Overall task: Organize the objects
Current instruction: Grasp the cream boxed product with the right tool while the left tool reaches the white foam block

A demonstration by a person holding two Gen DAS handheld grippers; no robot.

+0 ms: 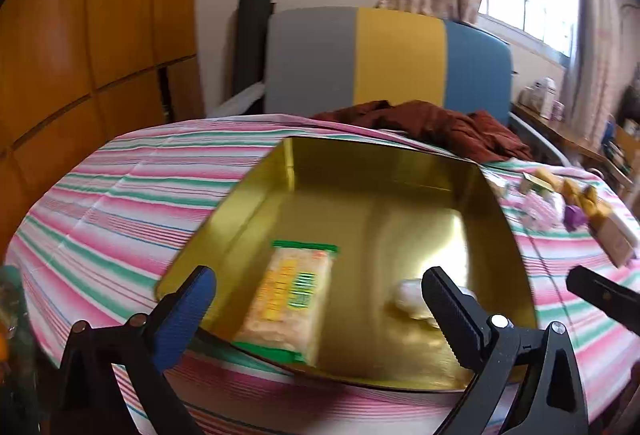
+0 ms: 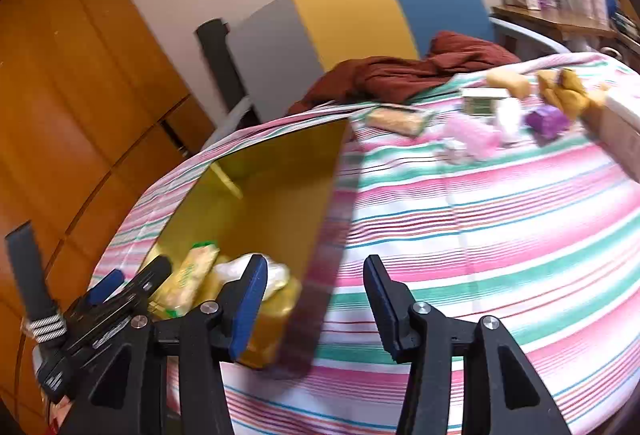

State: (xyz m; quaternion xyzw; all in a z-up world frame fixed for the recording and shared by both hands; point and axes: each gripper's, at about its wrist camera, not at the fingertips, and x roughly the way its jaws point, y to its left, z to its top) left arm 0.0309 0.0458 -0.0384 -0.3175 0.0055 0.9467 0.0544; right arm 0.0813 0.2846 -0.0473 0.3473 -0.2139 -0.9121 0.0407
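A gold tin box [image 1: 400, 171] stands open on the striped cloth [image 1: 132, 195]. Inside lie a green-edged snack packet [image 1: 288, 299] and a small white wrapped item [image 1: 408, 299]. My left gripper [image 1: 320, 299] is open and empty over the box's near edge. In the right wrist view the box [image 2: 280, 195] is at the lower left with the packet [image 2: 188, 275] and white item [image 2: 276, 273] in it. My right gripper [image 2: 316, 295] is open and empty beside the box's right wall. Loose snacks lie far right: a wrapped biscuit [image 2: 400, 121], pink packet [image 2: 472, 139], purple item [image 2: 546, 121], yellow pastries [image 2: 568, 91].
A crumpled dark red cloth [image 1: 432, 123] lies at the table's far edge. A grey, yellow and blue chair back [image 1: 392, 59] stands behind it. A wooden wardrobe [image 1: 80, 55] is on the left. A light-coloured box [image 1: 618, 239] sits at the right edge.
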